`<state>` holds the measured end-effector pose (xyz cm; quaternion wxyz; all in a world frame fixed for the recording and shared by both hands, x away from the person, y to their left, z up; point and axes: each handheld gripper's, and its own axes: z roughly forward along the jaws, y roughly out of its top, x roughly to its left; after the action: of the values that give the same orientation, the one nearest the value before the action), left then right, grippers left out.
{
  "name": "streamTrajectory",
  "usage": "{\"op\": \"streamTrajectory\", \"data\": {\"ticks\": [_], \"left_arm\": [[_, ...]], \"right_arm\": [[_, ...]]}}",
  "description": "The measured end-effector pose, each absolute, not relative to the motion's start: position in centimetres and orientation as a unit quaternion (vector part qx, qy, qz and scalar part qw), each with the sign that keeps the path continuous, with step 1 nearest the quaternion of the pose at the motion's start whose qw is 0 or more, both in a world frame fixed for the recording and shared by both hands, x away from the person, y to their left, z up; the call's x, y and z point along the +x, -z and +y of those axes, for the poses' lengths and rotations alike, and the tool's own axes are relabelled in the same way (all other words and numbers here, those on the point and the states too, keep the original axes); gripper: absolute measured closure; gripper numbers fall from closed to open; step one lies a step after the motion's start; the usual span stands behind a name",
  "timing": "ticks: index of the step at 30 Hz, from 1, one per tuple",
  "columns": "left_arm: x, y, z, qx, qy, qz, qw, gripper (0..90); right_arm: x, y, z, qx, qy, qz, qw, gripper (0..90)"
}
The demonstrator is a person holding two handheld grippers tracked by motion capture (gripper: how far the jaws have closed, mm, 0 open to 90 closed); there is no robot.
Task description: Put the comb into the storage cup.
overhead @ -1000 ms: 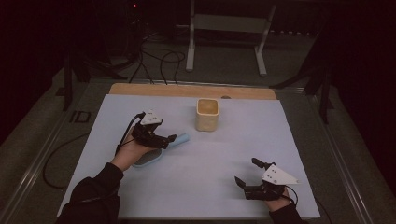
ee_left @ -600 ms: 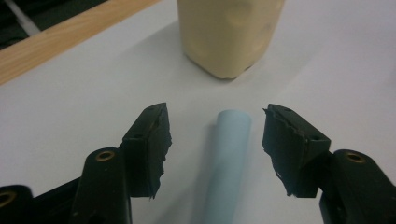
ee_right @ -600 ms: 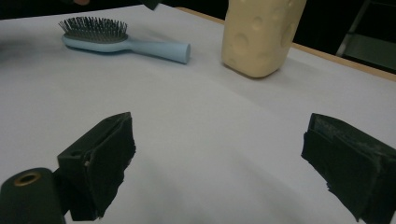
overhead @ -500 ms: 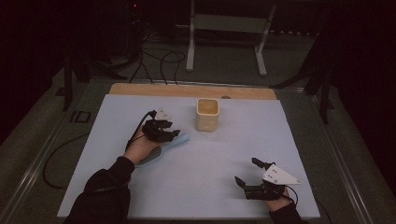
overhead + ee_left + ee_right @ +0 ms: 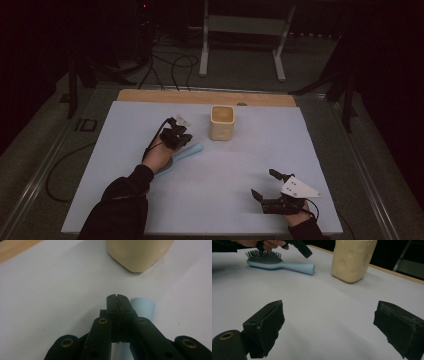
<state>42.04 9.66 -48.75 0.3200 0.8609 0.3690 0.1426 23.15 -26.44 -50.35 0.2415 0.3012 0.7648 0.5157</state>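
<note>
My left gripper (image 5: pixel 181 136) has slid forward off the hairbrush (image 5: pixel 279 263) toward the cream cup (image 5: pixel 222 122), jaws pressed together on nothing, the brush lying flat just behind it, while my right gripper (image 5: pixel 270 186) waits wide open, empty.

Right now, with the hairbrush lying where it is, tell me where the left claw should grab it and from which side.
Grip the hairbrush by its slim light-blue handle, coming down from above. It lies flat, bristles up, so the head gives no clean pinch, while the handle's narrow sides are free. The left claw, its jaws shut, hovers there and must open first.
</note>
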Motion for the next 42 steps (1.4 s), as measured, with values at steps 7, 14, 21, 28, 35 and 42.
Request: {"op": "streamTrajectory", "data": {"ticks": [7, 14, 21, 28, 35, 42], "left_arm": [[42.4, 49.1, 8.6, 0.87, -0.135, 0.371, 0.297, 89.9], [42.3, 49.1, 7.6, 0.878, -0.126, 0.366, 0.283, 90.0], [42.2, 49.1, 7.2, 0.879, -0.128, 0.367, 0.275, 90.0], [41.4, 49.0, 6.4, 0.887, -0.116, 0.355, 0.271, 90.0], [40.6, 49.1, 5.9, 0.889, -0.109, 0.348, 0.278, 90.0], [39.6, 49.3, 5.1, 0.895, -0.092, 0.337, 0.276, 90.0]], "right_arm": [[23.2, 50.3, -26.5, 0.301, -0.517, 0.765, 0.24, 8.9], [23.2, 50.3, -26.4, 0.301, -0.517, 0.764, 0.24, 8.9], [23.2, 50.3, -26.5, 0.3, -0.517, 0.764, 0.241, 8.9], [23.2, 50.3, -26.4, 0.299, -0.517, 0.765, 0.241, 8.9], [23.2, 50.3, -26.5, 0.3, -0.518, 0.764, 0.241, 9.0], [23.2, 50.2, -26.5, 0.3, -0.519, 0.763, 0.241, 8.9]]}}
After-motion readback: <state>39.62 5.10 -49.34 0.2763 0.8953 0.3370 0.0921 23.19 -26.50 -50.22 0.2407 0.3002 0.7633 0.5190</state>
